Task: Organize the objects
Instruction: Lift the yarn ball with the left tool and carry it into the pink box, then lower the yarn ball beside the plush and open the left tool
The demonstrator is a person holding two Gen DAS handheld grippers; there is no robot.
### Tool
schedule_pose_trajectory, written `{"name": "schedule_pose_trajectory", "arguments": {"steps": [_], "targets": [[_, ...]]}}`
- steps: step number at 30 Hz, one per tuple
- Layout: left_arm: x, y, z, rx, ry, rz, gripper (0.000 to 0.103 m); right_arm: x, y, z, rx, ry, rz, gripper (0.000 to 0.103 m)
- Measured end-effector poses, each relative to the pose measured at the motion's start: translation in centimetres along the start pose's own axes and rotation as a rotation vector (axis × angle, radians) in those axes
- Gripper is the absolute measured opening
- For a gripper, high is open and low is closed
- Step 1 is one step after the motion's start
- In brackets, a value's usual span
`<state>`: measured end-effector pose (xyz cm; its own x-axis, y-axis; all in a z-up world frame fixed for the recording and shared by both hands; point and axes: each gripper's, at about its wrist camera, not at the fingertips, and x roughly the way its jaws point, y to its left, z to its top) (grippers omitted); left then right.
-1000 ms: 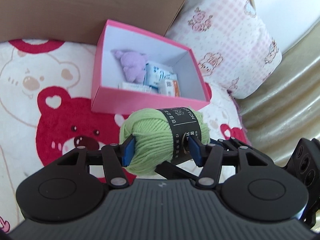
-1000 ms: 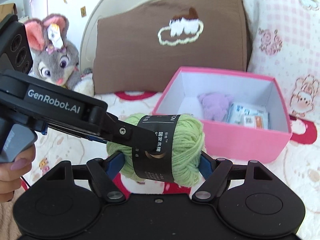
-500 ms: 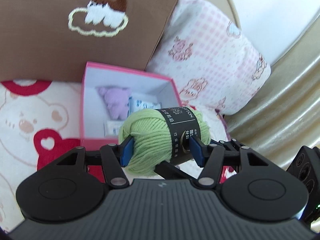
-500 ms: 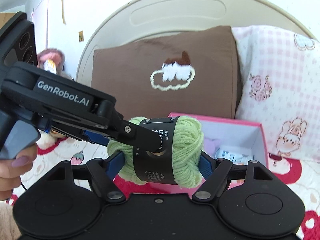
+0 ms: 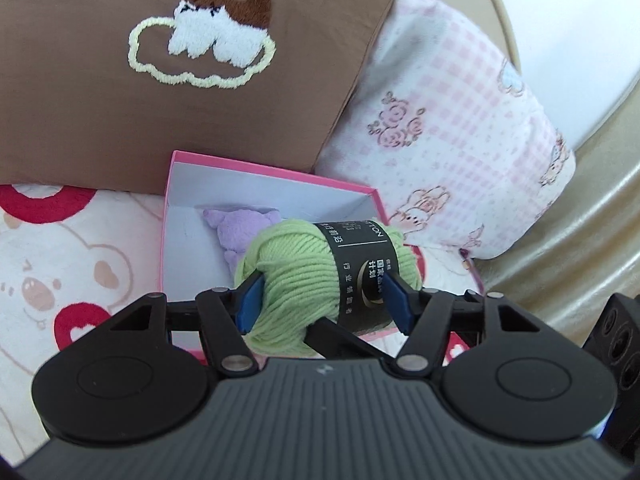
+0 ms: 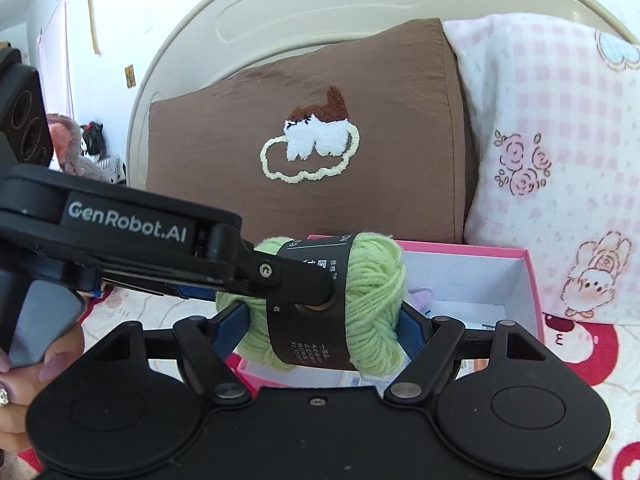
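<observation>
A green yarn ball (image 5: 296,276) with a black label hangs above the open pink box (image 5: 165,240), held from two sides. My left gripper (image 5: 325,304) has its blue pads against the yarn; its jaws are opening, with the ball still between them. My right gripper (image 6: 320,328) is shut on the same yarn ball (image 6: 372,280), crossing the left gripper (image 6: 296,280) at a right angle. Inside the pink box (image 6: 532,280) lies a purple plush (image 5: 240,228), with small packets mostly hidden behind the yarn.
A brown pillow (image 5: 80,120) and a pink checked pillow (image 5: 460,140) lean behind the box against a cream headboard (image 6: 320,20). The bedspread (image 5: 60,260) has a red bear print. Plush toys (image 6: 68,148) sit far left. A person's hand (image 6: 24,380) grips the left handle.
Both grippers have carried the yarn ball up and toward the box, which now sits under and behind the ball. More of the pillows and headboard shows.
</observation>
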<state>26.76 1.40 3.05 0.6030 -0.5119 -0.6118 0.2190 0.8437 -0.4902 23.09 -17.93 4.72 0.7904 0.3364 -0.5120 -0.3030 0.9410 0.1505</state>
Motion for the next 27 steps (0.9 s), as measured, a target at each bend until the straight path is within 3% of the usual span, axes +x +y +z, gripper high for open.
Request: {"name": "schedule_pose_trajectory", "arguments": {"steps": [13,18,20,27], "targets": [[6.8,2.7,-0.9,0.012,0.025,0.053,0.061,5.8,-3.0,-2.1,0.085,0.08,0.011,0.079],[8.6,3.5,-1.1,0.032,0.018,0.071,0.059,7.7,-4.5,-2.9,0.137,0.112,0.025,0.079],[9.1,3.4,-1.3,0.084,0.038,0.096,0.058,8.4,-5.0,-3.3,0.161,0.148,0.038,0.079],[10.2,4.3,-1.6,0.098,0.077,0.098,0.058,9.3,-5.4,-4.0,0.175,0.181,0.044,0.078]]}}
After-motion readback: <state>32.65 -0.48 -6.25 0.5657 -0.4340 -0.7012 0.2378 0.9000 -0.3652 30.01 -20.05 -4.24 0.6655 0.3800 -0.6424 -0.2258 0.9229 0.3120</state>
